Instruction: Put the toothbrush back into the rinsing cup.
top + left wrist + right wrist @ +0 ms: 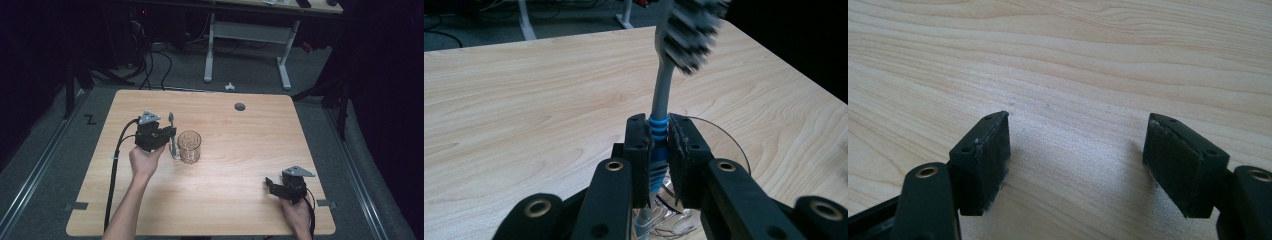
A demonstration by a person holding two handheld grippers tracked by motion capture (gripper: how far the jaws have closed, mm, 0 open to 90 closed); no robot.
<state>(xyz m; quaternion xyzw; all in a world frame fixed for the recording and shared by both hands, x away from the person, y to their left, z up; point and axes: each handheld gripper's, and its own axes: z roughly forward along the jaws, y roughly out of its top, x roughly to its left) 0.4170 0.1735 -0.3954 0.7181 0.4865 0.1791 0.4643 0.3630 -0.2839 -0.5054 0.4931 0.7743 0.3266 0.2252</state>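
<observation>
In the high view, the wooden table [240, 200] took the middle of the frame, and the person's forearms came in from the bottom edge. Left of the centre, the left gripper [171, 136] was held above the tabletop, and its jaws were pressed together on a toothbrush [172, 135] that stood almost upright, with the head at the top. Just to the right of it stood a clear glass [189, 146] on the table, and the lower end of the toothbrush came down at the left rim of this glass; I could not tell if the two touched. In the lower right of the frame, well apart from the glass, the right gripper [270, 186] rested low near the table edge, held by the person's hand. In the left gripper view, the two black jaws rose from the bottom and pinched the grey handle of the toothbrush [659, 125] at its blue ribbed part, in the centre of the frame. The bristle head was at the top, a little right of the middle, and it looked blurred. Below and behind the jaws, the rim of the glass [734, 145] curved at the right, and the end of the handle pointed down into it. In the right gripper view, the jaws of the right gripper [1078, 150] were spread wide, one at the lower left and one at the lower right, with bare wood between them.
</observation>
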